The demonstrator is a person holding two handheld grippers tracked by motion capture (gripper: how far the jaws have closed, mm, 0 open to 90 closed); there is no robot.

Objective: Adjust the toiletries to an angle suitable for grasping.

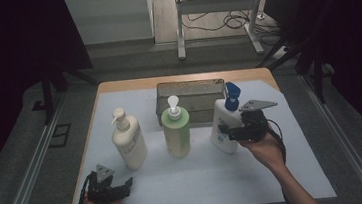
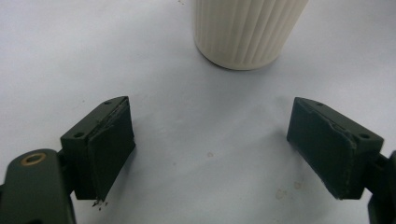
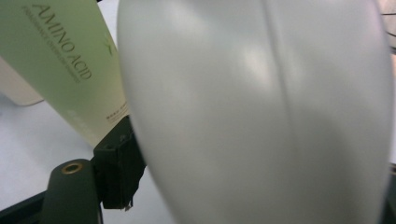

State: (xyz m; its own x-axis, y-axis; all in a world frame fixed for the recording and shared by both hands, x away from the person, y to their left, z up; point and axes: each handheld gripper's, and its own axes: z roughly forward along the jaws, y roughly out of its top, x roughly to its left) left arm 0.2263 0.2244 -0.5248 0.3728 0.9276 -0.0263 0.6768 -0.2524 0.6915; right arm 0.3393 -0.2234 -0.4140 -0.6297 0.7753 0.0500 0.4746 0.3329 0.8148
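My right gripper [image 1: 231,133] has its jaws clamped round the white spray bottle [image 1: 223,128], standing right of the green bottle [image 1: 177,132]. Left gripper [image 2: 210,154] sits wide open, holding nothing.

Two black handheld grippers: the left gripper [image 1: 125,187] and right gripper [image 1: 228,133] each carry a grey three-cornered plate, a trailing black cable, and blocky jaws with dark flat pads [image 2: 111,154], screw holes and a brass-ringed hole.
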